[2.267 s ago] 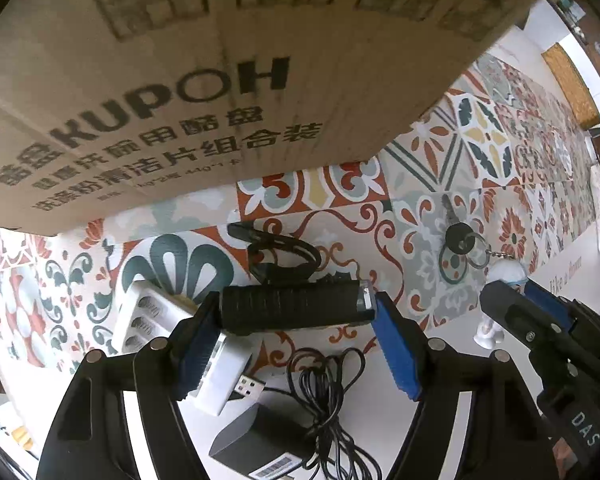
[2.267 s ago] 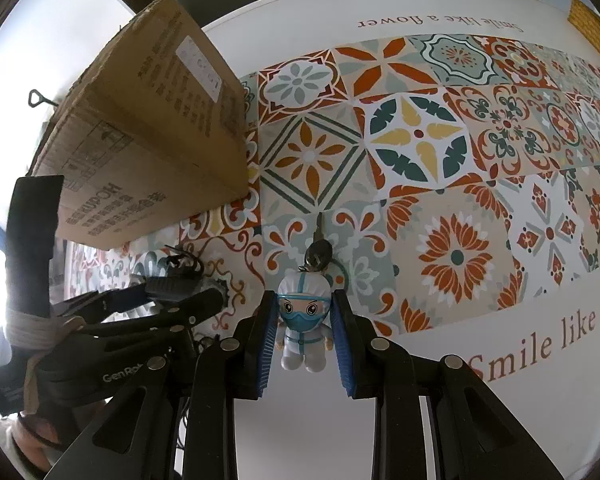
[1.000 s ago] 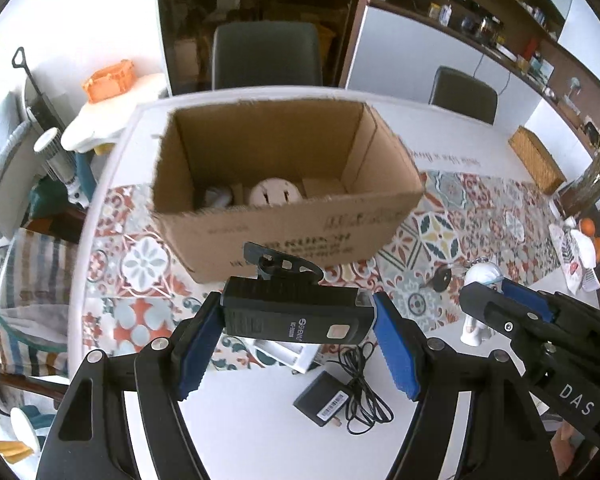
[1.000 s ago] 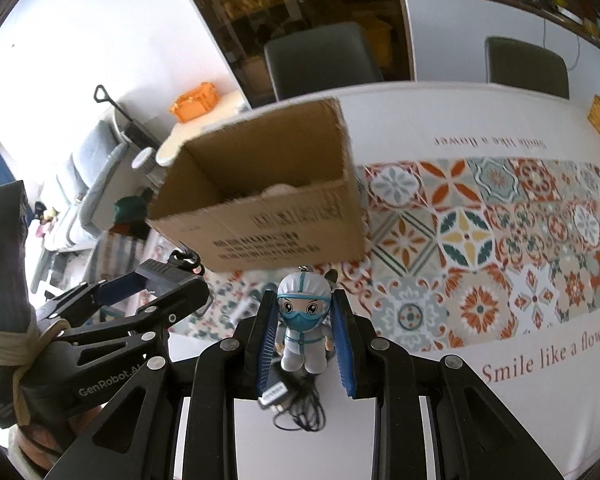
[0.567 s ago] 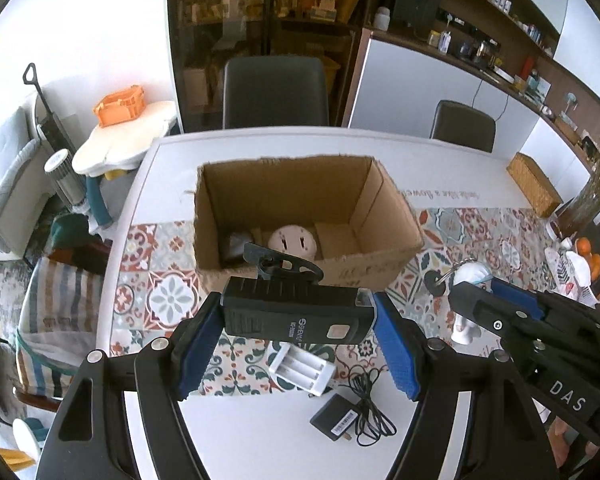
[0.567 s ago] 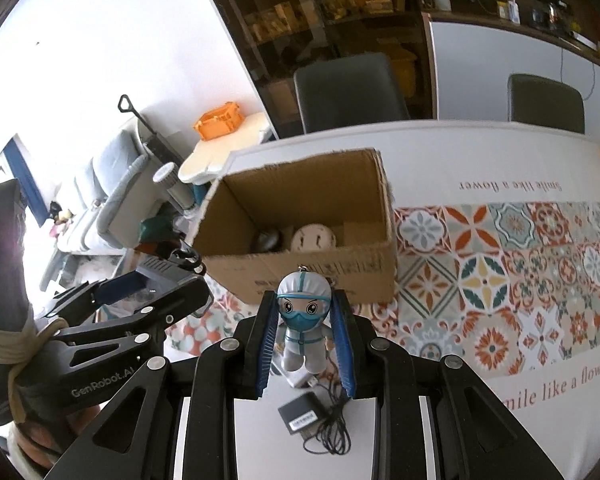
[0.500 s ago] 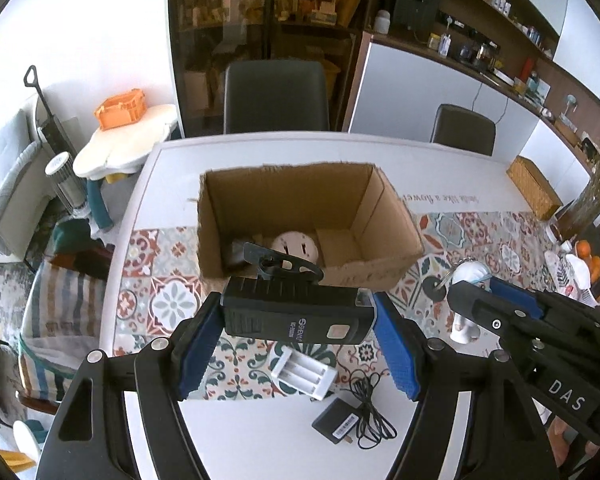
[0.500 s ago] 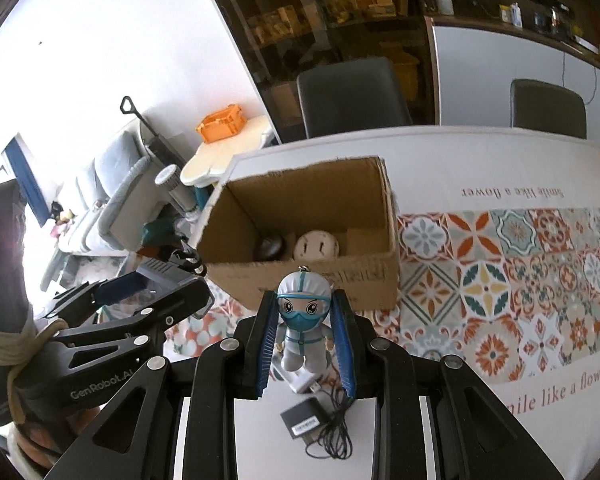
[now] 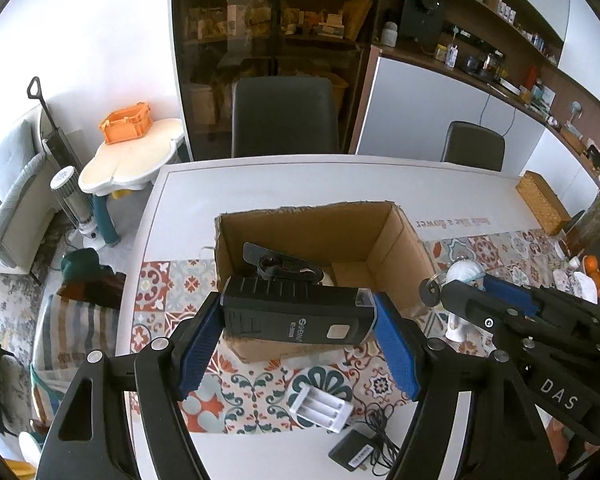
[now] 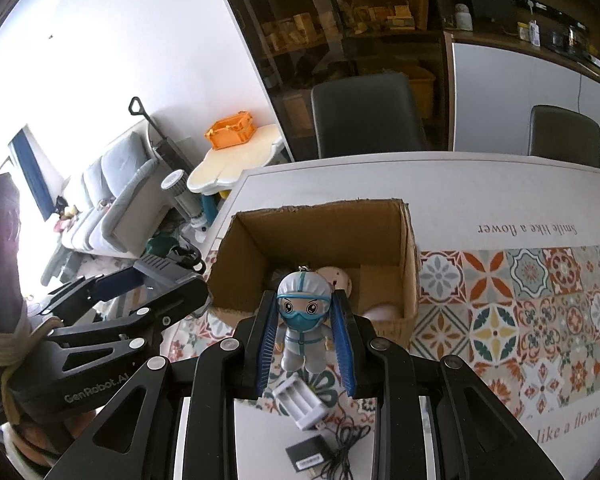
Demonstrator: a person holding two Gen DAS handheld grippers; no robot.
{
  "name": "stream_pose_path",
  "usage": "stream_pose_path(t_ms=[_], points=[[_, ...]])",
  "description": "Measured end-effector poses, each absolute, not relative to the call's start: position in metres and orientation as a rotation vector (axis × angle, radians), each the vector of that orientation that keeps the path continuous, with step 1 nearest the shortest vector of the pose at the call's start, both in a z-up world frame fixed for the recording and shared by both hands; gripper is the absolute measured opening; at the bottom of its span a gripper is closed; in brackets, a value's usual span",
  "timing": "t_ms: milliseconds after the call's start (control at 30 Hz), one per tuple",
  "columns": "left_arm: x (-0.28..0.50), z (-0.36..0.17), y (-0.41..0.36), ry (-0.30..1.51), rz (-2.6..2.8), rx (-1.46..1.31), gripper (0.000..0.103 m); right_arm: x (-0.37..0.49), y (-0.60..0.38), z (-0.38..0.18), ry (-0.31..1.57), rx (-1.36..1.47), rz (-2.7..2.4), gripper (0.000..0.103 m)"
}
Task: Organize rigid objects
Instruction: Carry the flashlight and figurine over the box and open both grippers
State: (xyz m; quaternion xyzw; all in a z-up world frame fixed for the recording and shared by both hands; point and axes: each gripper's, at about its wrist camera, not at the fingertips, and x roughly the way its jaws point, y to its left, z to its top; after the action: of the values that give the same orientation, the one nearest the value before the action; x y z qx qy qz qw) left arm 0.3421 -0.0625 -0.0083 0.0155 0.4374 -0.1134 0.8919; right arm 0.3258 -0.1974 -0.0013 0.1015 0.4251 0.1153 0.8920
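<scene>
Both loads held above the table, short of the cardboard box, which lies ahead and below. Left gripper clamped on the black flashlight, long axis crosswise, over the near wall. Right gripper clamped on the masked figurine, upright. Left looks nearer the opening

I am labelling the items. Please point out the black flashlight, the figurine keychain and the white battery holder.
black flashlight [image 9: 296, 316]: left wrist view, body.
figurine keychain [image 10: 303, 312]: right wrist view, face.
white battery holder [image 9: 321, 407]: left wrist view, slots.
</scene>
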Motion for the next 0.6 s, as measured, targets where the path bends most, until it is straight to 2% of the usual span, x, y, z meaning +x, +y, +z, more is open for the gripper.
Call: stream_pose_path(t_ms=[600], points=[[0.400,-0.040,-0.072,1.014,-0.241,0.055,0.073,0.387,-0.197,-0.028,0.995,0.187,0.203,0.027]])
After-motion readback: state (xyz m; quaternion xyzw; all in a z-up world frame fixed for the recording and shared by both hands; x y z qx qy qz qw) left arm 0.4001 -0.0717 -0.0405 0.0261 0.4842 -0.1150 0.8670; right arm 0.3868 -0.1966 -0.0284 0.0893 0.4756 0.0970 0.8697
